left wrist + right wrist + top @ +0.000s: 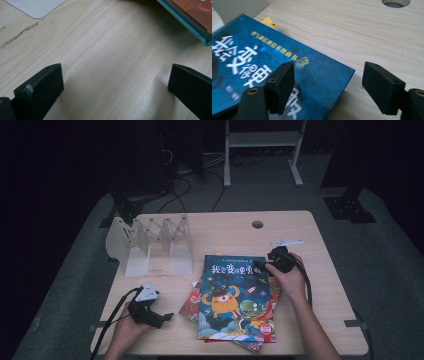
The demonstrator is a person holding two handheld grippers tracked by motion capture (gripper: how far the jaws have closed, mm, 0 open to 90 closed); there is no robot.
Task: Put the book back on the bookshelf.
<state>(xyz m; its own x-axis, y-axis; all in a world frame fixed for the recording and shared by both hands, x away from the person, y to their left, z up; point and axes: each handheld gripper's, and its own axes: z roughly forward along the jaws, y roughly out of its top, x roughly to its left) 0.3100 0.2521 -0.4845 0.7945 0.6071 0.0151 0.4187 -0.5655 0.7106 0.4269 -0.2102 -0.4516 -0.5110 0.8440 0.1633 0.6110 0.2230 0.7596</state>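
Observation:
A blue picture book [235,295] with a cartoon monster on its cover tops a small pile of books [192,302] at the middle of the wooden table [225,230]. My right gripper [262,265] is at the book's far right corner. In the right gripper view it [329,72] is open, with one jaw over the blue cover [262,62] and the other over bare wood, the corner lying between them. My left gripper [167,316] rests low near the front left, open [116,72] over bare table, pointing toward the teal-edged book [190,22].
A white zigzag file rack [152,242] stands at the back left of the table; its base corner [37,7] appears in the left gripper view. A round cable hole [257,224] sits at the far middle edge. Dark floor, cables and stands surround the table.

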